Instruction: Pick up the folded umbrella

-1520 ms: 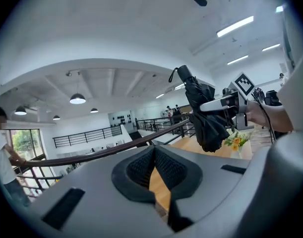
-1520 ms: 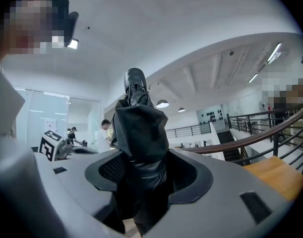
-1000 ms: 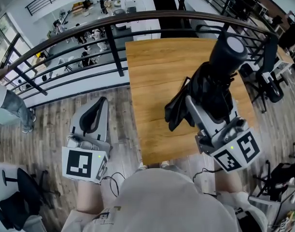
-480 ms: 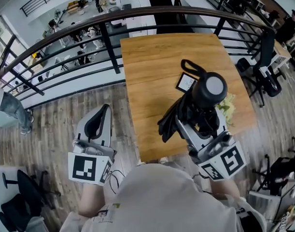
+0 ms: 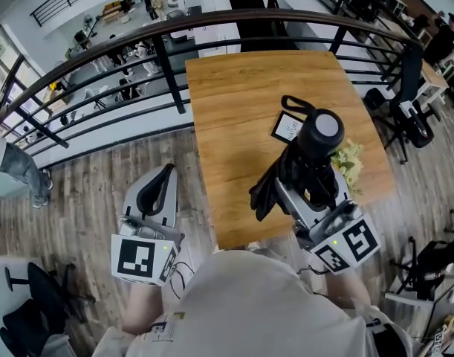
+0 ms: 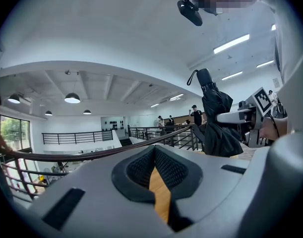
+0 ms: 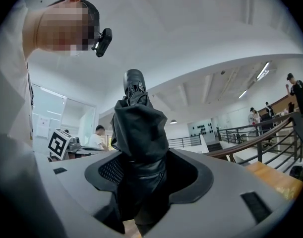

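Head view: folded umbrella [image 5: 310, 158] stands upright in the right gripper [image 5: 305, 190], over the near right part of the wooden table [image 5: 234, 95], round handle cap on top with the strap loop trailing toward a small card [image 5: 288, 126] lying on the wood. Right gripper view confirms it: jaws wide but clamped on the black fabric bundle of the umbrella [image 7: 139, 133], pads pressing from both sides, low on its length. Bottom end isn't clearly seen in any view, so clear of the tabletop is a judgement, but it looks lifted, not resting. So the pick-up reads as essentially done; what's left, if anything, is holding it steady or carrying it off. Pose: right gripper points level out over the table edge, marker cube back toward the person's body, the umbrella crossing it vertically. Left gripper [image 5: 156, 188] hangs off the table's left side above the plank floor, also level, jaws drawn together with nothing between them, only a sliver of table wood showing past the pads in the left gripper view [image 6: 156, 175]. It plays no part in the grip. From that view the umbrella [image 6: 216, 125] shows off to the right, upright, well apart from the left gripper. A pale green clump [image 5: 351, 162] sits on the table just beside the umbrella.
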Motion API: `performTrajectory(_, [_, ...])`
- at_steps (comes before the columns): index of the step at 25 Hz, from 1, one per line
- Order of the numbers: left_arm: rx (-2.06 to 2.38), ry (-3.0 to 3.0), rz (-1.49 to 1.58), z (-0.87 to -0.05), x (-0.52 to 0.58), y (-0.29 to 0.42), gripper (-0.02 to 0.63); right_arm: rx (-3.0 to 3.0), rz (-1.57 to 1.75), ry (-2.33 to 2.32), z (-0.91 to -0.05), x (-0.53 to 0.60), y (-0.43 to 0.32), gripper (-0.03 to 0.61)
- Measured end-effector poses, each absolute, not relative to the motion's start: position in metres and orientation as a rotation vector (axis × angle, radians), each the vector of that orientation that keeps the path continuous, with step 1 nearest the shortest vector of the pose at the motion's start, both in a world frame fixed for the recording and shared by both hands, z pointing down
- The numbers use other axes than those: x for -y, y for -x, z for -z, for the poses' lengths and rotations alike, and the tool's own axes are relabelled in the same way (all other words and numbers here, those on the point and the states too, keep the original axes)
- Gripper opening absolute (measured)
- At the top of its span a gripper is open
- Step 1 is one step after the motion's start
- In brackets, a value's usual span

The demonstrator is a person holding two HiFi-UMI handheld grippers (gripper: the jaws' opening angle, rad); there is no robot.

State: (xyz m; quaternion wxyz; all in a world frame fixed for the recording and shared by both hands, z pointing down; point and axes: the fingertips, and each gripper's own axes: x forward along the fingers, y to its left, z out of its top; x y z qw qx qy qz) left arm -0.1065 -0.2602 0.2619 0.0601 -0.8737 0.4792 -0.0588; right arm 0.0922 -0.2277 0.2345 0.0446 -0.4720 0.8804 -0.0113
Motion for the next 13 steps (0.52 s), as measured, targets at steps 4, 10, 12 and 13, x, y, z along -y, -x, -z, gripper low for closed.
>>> performTrajectory(4, [-1.443, 2.658, 0.195, -0.265, 0.260, 0.105, 0.017, -2.703, 0.020, 1.402, -0.231, 0.228, -0.090, 0.282])
performTrajectory(10, [-1.434, 2.665, 0.201, -0.265, 0.261, 0.102, 0.017, -2.715, 0.002, 1.410, -0.230, 0.231, -0.093, 0.282])
performTrajectory(12, [-1.433, 2.665, 0.197, -0.262, 0.260, 0.100, 0.017, -2.708, 0.001, 1.423, -0.229, 0.231, -0.098, 0.283])
performTrajectory(13, [-1.433, 2.665, 0.195, -0.261, 0.260, 0.099, 0.017, -2.703, 0.002, 1.429, -0.228, 0.231, -0.100, 0.282])
